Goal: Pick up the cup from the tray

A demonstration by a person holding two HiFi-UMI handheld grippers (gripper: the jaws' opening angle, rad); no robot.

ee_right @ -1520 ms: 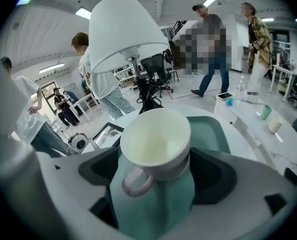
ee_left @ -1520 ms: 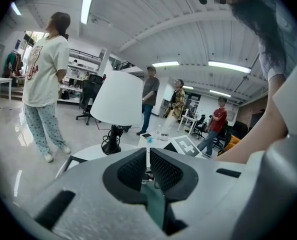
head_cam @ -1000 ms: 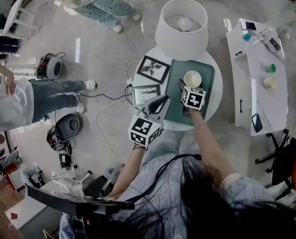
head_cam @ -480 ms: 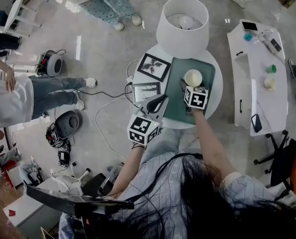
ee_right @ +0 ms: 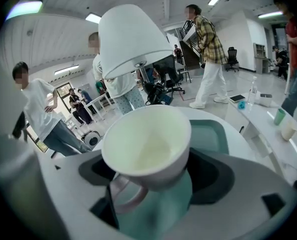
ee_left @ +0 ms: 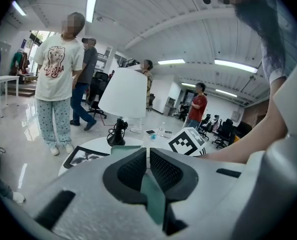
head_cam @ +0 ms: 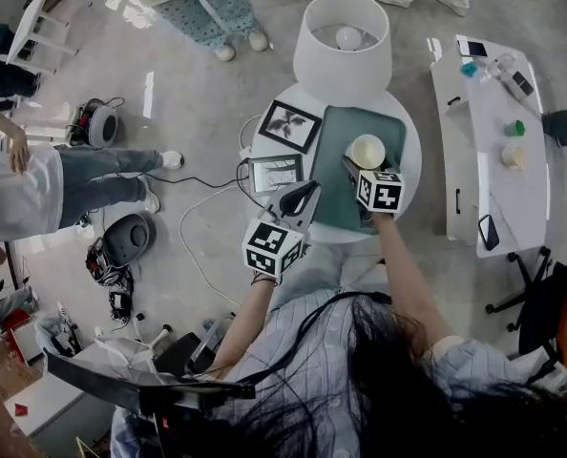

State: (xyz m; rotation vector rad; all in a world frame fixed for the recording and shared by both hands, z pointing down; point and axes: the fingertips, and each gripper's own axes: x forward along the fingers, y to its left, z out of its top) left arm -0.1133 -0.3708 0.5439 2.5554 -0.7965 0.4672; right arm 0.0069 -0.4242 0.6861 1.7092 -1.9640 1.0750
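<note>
Right gripper [ee_right: 151, 161] down over the tray [head_cam: 333, 141], jaws spread wide and set on the cup [ee_right: 146, 136]: one dark pad against the lower wall on each side, the cup filling the gap between them. Cup upright, mouth open to the camera, pale inside and empty. Handle [ee_right: 124, 200] pointing back toward the gripper body, a little to the left, lying between the jaws and caught by neither pad. Green of the tray directly beneath the cup; no telling from either view whether the base rests on it or hangs just clear. In the head view, cup over the far half of the tray, just short of the lamp [head_cam: 343, 41].

Left gripper [ee_left: 147, 156] at the tray's left edge, jaws closed to a hairline slit between the pads, nothing in them. Aimed across the table [head_cam: 414, 170] toward the lamp, apart from the cup.

Tray on the round white table, filling its right half. On the left half, two frames: far frame [head_cam: 288, 127] lying askew, near frame [head_cam: 276, 173] just beside the tray's left edge, with the left gripper's tips close to it. Lamp at the table's far edge, shade wide and white. Several people standing on the floor around. Long white desk [head_cam: 498, 151] off to the right, apart from the table.
</note>
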